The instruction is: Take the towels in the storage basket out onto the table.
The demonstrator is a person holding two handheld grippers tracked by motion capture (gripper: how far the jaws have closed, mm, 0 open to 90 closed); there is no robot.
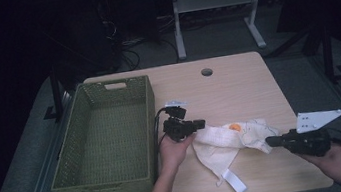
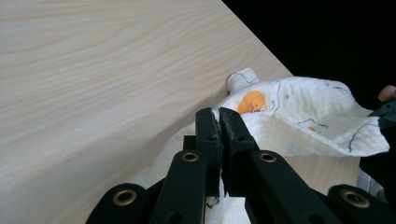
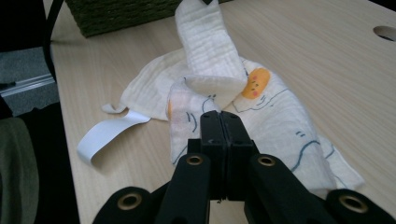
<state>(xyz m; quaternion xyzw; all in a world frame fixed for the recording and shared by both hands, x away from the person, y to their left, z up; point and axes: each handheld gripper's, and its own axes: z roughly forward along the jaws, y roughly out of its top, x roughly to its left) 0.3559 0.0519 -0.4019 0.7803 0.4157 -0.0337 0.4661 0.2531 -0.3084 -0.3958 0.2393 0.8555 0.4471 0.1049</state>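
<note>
A white muslin cloth (image 1: 225,141) with an orange print and thin blue lines lies crumpled on the wooden table (image 1: 238,86), partly lifted between the two grippers. My left gripper (image 1: 201,122) is shut on the cloth's left edge, and in the left gripper view white fabric (image 2: 303,116) shows in the slit between the left gripper (image 2: 219,113) jaws. My right gripper (image 1: 269,141) is shut at the cloth's right edge. In the right gripper view the cloth (image 3: 261,107) bunches up at the tips of the right gripper (image 3: 220,114). A white strap (image 1: 234,181) hangs off the cloth toward the front edge.
A large green woven basket (image 1: 106,188) stands on the left part of the table, close to the left hand. A round cable hole (image 1: 206,72) sits near the table's far edge. The basket's corner (image 3: 116,14) and the strap (image 3: 107,133) appear in the right gripper view.
</note>
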